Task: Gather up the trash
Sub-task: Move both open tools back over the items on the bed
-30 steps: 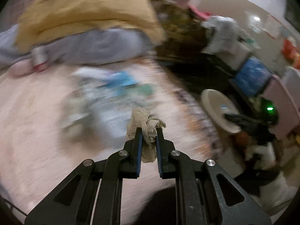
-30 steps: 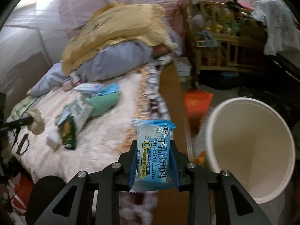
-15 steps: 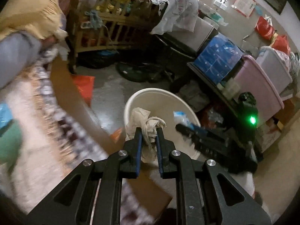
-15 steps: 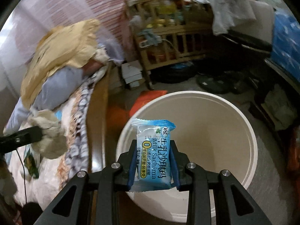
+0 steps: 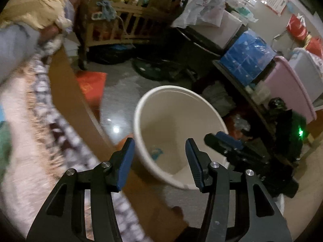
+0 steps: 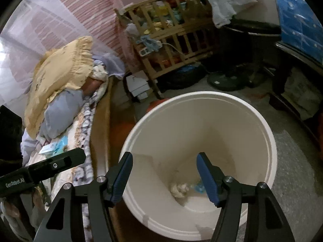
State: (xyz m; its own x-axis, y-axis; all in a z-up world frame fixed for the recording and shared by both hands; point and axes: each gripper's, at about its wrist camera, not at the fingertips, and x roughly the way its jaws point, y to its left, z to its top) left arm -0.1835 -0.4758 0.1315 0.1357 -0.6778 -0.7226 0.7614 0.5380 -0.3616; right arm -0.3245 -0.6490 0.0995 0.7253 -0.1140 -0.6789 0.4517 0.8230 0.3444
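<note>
A cream round bin (image 5: 171,109) (image 6: 201,125) stands on the floor beside the bed. My left gripper (image 5: 158,157) is open and empty above the bin's near rim. My right gripper (image 6: 164,173) is open and empty over the bin's mouth. A crumpled tissue (image 6: 178,188) and a blue snack wrapper (image 6: 198,187) lie on the bin's bottom; the wrapper also shows in the left wrist view (image 5: 156,154). The right gripper shows in the left wrist view (image 5: 226,146), and the left gripper in the right wrist view (image 6: 50,165).
The bed (image 6: 80,141) with a yellow pillow (image 6: 60,76) and blue packets (image 6: 54,147) lies to the left. A wooden crib (image 5: 125,20), a fan base (image 6: 228,80), blue and pink storage boxes (image 5: 248,58) and a red bag (image 5: 92,84) surround the bin.
Both grippers have opened over the bin. The tissue has left the left gripper and the snack wrapper the right; both now lie in the bin.
</note>
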